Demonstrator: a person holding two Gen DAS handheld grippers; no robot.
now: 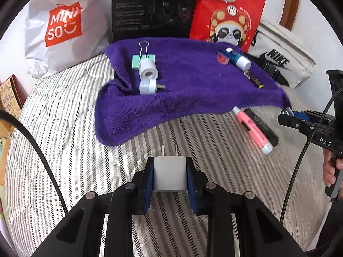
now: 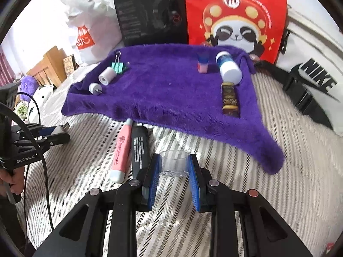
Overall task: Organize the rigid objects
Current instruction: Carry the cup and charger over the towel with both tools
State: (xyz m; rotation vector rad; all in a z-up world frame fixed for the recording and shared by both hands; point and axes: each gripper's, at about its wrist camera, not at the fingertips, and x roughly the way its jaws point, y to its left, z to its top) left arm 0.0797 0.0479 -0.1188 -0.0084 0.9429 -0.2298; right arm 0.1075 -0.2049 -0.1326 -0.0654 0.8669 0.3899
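My left gripper (image 1: 170, 175) is shut on a white plug adapter (image 1: 169, 172) with its two prongs pointing forward, held over the striped bed short of the purple towel (image 1: 193, 90). My right gripper (image 2: 174, 171) is shut on a small clear plastic cup (image 2: 174, 162). On the towel lie a mint binder clip (image 1: 143, 61), a white tape roll (image 1: 148, 69), a white round part (image 1: 148, 86), a small red-blue sharpener (image 1: 222, 58), a blue-white bottle (image 1: 239, 59) and a dark battery (image 1: 254, 80). A pink pen (image 2: 121, 150) and a black bar (image 2: 139, 147) lie on the bed before the towel.
Behind the towel stand a white Miniso bag (image 1: 62, 27), a black box (image 1: 154, 8) and a red panda bag (image 1: 227, 15). A white Nike bag (image 2: 315, 81) lies at the right. The right gripper shows at the right edge of the left wrist view (image 1: 288, 115).
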